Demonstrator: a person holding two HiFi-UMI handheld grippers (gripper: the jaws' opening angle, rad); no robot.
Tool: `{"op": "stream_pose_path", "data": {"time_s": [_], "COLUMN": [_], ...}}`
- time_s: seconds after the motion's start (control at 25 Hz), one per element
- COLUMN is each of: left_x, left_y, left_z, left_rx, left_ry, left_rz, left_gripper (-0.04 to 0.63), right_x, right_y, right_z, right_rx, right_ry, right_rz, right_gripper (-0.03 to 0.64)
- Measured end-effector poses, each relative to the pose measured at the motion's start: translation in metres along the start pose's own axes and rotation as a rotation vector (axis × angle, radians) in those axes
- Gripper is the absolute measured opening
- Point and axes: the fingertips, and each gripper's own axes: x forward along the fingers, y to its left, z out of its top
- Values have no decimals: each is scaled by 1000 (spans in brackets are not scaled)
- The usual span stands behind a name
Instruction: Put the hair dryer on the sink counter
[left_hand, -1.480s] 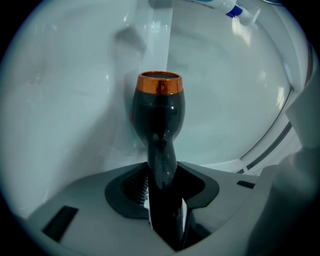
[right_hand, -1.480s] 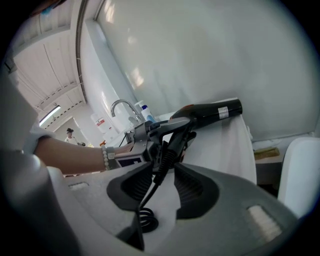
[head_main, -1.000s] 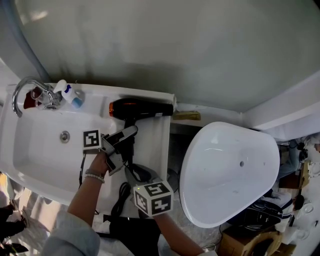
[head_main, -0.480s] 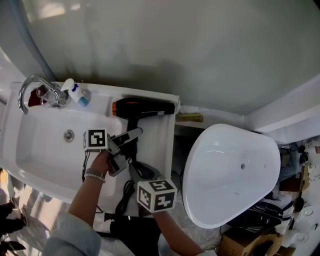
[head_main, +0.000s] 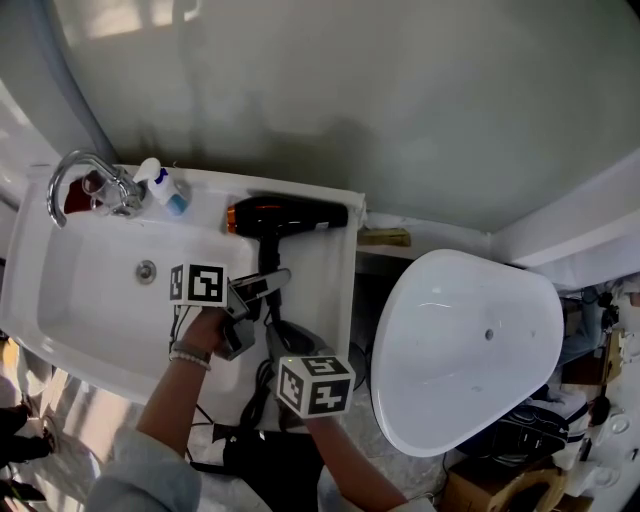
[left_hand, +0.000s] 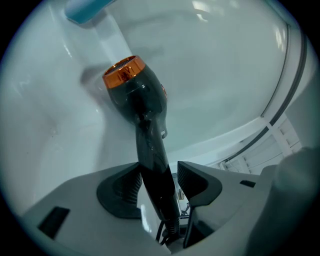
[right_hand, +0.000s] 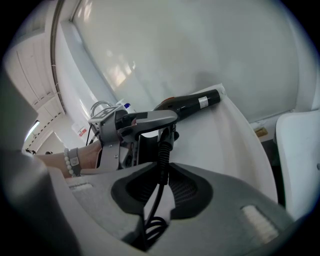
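The black hair dryer (head_main: 290, 215) with a copper-coloured end lies on the white sink counter (head_main: 325, 290), right of the basin, its handle pointing toward me. My left gripper (head_main: 262, 290) straddles that handle. In the left gripper view its jaws (left_hand: 159, 175) have just been opening: the handle (left_hand: 152, 160) lies against the left pad and stands clear of the right pad. My right gripper (head_main: 285, 338) sits just behind, low over the counter's front. Its jaws (right_hand: 160, 182) have just been closing around the black cord (right_hand: 152, 210), and white counter still shows between the pads.
The basin (head_main: 90, 300) fills the left, with a chrome faucet (head_main: 95, 180) and a white and blue bottle (head_main: 165, 187) at its back edge. A white oval tub (head_main: 465, 340) stands to the right of the counter. A plain wall rises behind the counter.
The left gripper's jaws have widened around the handle and the gripper has rolled a little. The right gripper's jaws have narrowed around the cord. The hair dryer has stayed where it lies.
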Motion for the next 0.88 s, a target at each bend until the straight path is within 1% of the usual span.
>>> {"op": "stream_pose_path", "data": {"time_s": [0.2, 0.44, 0.6, 0.76, 0.8, 0.84, 0.88], "left_x": [-6, -14, -25, -39, -42, -46, -49], "left_y": [1, 1, 1, -1, 0, 0, 1], "left_z": [-5, -16, -24, -34, -34, -35, -36], "left_rx": [70, 151, 169, 199, 207, 214, 221], "left_ry": [19, 82, 105, 111, 101, 89, 77], "left_rz": [69, 140, 168, 169, 175, 183, 191], "left_gripper": [202, 202, 202, 201, 193, 161, 144], "right_x": [-1, 0, 1, 5, 7, 9, 10], "right_y": [2, 1, -1, -3, -3, -4, -4], "right_z": [-2, -4, -5, -9, -10, -10, -11], "right_rx": [-15, -20, -18, -22, -28, -36, -45], "right_ry": [-1, 2, 0, 1, 6, 12, 19], "right_rz": [-13, -32, -35, -25, -24, -23, -24], "right_gripper": [61, 61, 61, 61, 61, 61, 62]}}
